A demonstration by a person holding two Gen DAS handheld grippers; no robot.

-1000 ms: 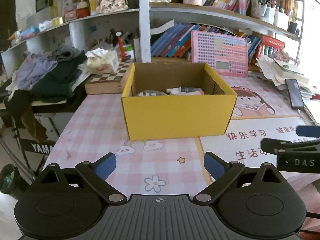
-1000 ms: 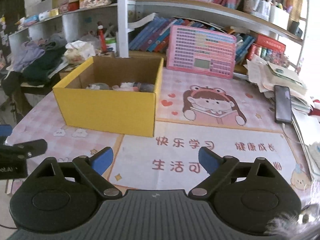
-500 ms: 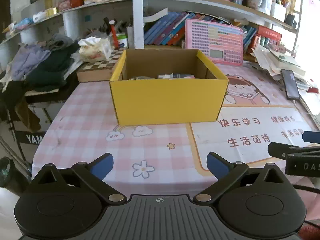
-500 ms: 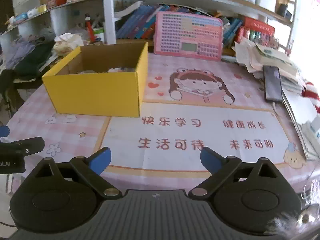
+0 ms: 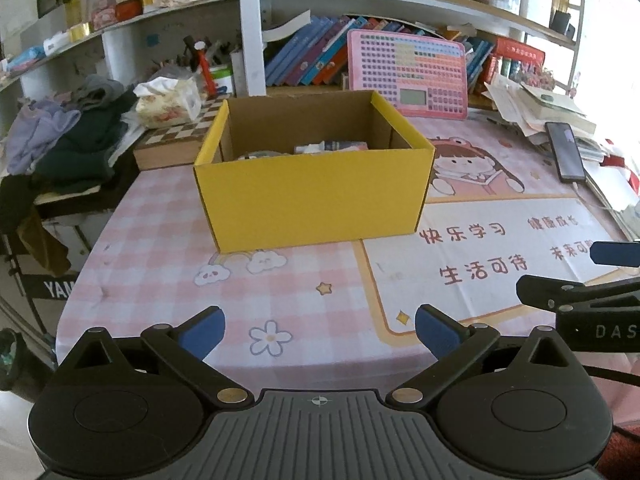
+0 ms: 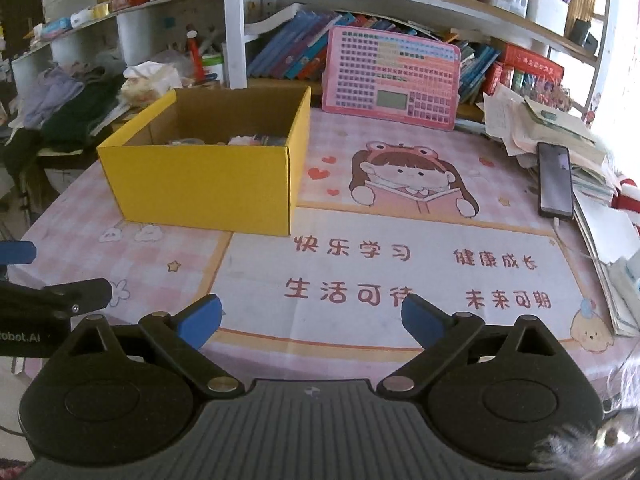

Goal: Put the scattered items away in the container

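On pink-checked table (image 5: 152, 240): yellow box (image 5: 316, 196) standing left of centre, small items (image 5: 328, 147) lying inside. Beside right edge, black phone (image 6: 555, 180). Nearest: left gripper (image 5: 318, 330), right gripper (image 6: 312, 318), fingers spread wide, holding nothing.

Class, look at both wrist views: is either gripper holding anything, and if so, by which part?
Nothing is held. The left gripper and right gripper both stand open and empty above the table mat, short of the yellow box.
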